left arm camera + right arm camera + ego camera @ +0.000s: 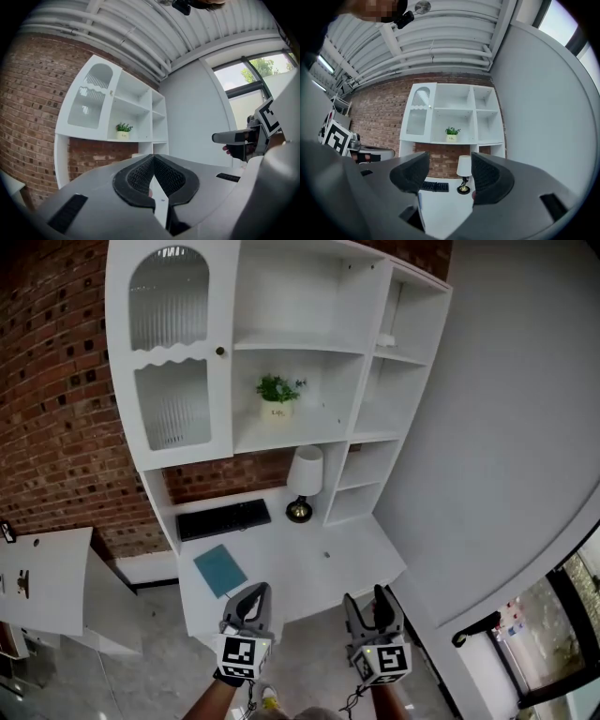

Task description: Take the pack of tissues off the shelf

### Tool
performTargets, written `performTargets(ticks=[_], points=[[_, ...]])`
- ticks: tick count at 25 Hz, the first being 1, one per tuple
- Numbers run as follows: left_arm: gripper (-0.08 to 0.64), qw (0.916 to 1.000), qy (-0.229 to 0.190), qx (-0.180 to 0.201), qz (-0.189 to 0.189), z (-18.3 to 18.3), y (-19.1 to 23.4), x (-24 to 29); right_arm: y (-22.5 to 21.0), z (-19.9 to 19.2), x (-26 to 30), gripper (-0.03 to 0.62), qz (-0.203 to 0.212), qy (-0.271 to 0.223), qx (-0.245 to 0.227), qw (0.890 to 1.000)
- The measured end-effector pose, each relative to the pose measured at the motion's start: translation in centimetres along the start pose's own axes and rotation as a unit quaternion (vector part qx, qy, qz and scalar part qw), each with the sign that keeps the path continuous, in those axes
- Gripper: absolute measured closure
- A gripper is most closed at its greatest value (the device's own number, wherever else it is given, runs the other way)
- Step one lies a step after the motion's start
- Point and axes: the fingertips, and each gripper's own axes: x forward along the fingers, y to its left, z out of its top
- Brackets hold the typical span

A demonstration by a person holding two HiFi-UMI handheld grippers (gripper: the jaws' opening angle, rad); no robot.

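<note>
White desk (309, 568) holds lamp (306, 472) and keyboard (223, 518); left tongs (256, 590) pressed together, right tongs (364, 595) spread.

White shelf unit (187, 465) above desk surface (319, 568). On desk: black keyboard (223, 518) along back edge, lamp (304, 482) at back centre, teal notebook (221, 570) near front left corner. Middle shelf: potted plant (277, 397). Upper right compartment: small white pack (386, 338) (too small to identify).
</note>
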Motion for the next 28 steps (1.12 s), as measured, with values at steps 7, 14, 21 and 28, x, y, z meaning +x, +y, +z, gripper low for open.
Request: performTargets(ticks=[7,14,21,28], points=[[0.543,0.9996,0.010,-0.008,-0.027,-0.7,3.1,6.1,-1.3,0.2,5.7,0.334,-0.030,-0.003,0.003,1.000],[0.543,0.9992,0.021,0.000,-0.035,-0.7,3.9,13.0,-5.6,0.9,11.0,0.334,-0.049,-0.019,-0.003,0.999],[0.543,0.9986,0.020,0.009,-0.049,3.7,4.3,23.0,-12.7,5.3,19.2,0.334,-0.035,-0.037,-0.034,0.998],[0.543,0.9976,-0.006,0.014,-0.067,11.0,4.2,33.2,-19.9,14.1,27.4,0.333,0.017,-0.067,-0.046,0.997]])
